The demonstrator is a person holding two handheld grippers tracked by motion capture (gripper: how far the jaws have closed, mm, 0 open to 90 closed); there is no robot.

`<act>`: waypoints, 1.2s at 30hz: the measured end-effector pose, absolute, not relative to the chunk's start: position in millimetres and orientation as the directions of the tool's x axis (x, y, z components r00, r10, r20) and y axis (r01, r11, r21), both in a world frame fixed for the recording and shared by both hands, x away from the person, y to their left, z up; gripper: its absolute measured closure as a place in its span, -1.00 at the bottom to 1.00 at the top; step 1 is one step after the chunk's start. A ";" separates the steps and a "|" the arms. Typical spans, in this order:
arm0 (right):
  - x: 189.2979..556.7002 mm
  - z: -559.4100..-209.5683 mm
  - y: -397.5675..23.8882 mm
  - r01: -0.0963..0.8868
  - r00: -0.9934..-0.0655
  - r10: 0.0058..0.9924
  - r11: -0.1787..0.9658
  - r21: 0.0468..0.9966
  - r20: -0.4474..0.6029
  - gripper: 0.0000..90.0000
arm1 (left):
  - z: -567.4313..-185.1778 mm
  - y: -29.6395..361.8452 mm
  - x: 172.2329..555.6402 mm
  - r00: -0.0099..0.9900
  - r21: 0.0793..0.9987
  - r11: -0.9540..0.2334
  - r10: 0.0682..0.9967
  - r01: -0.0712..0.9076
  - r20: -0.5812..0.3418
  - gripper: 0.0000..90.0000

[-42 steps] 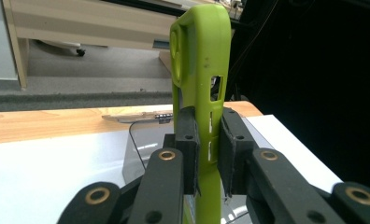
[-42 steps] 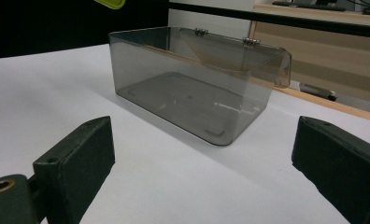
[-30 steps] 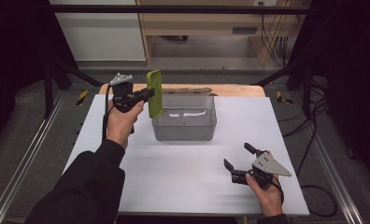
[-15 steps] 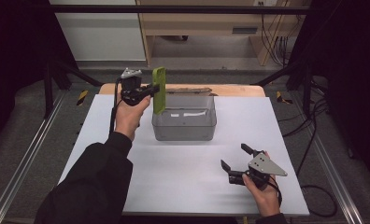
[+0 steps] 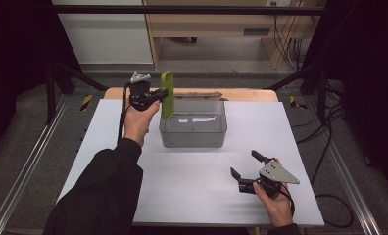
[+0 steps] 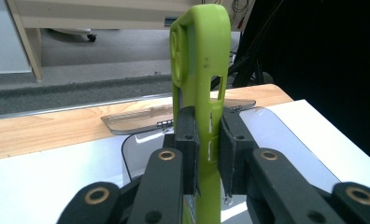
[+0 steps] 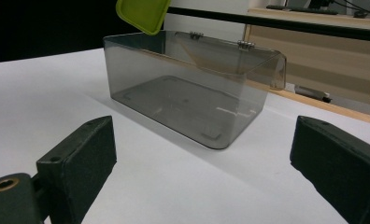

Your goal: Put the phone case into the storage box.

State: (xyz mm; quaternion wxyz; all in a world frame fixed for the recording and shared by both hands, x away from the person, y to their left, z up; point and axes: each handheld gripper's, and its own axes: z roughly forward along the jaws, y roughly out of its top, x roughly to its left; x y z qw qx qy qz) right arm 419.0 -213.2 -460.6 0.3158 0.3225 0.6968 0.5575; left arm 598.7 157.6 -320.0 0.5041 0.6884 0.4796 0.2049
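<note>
The left gripper (image 5: 158, 94) has its jaws closed on the green phone case (image 5: 167, 95), held upright above the left end of the clear box (image 5: 194, 131). Right of the box, nearer the person, the right gripper (image 5: 245, 166) has its jaws wide apart, holding nothing.

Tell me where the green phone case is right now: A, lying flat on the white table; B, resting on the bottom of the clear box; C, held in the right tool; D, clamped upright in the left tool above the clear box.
D: the left tool pinches the green phone case upright over the left end of the clear box, while the right tool stands open with nothing in it.
</note>
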 end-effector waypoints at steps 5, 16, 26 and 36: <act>418.7 -460.5 -213.0 0.095 -0.594 0.800 0.171 0.981 -0.082 -0.84 | -323.5 154.2 600.6 0.454 0.887 -0.038 0.869 0.459 -0.198 0.77; 417.2 -460.2 -212.3 0.093 -0.597 0.798 0.176 0.980 -0.087 -0.85 | -332.8 144.9 601.9 0.453 0.882 -0.058 0.873 0.468 -0.183 0.77; 416.9 -460.6 -211.6 0.099 -0.601 0.794 0.187 0.977 -0.091 -0.85 | -339.1 136.6 603.3 0.464 0.874 -0.111 0.875 0.473 -0.140 0.77; 417.2 -461.1 -211.3 0.101 -0.602 0.793 0.189 0.977 -0.091 -0.86 | -345.4 142.2 604.3 0.451 0.871 -0.096 0.880 0.482 -0.153 0.77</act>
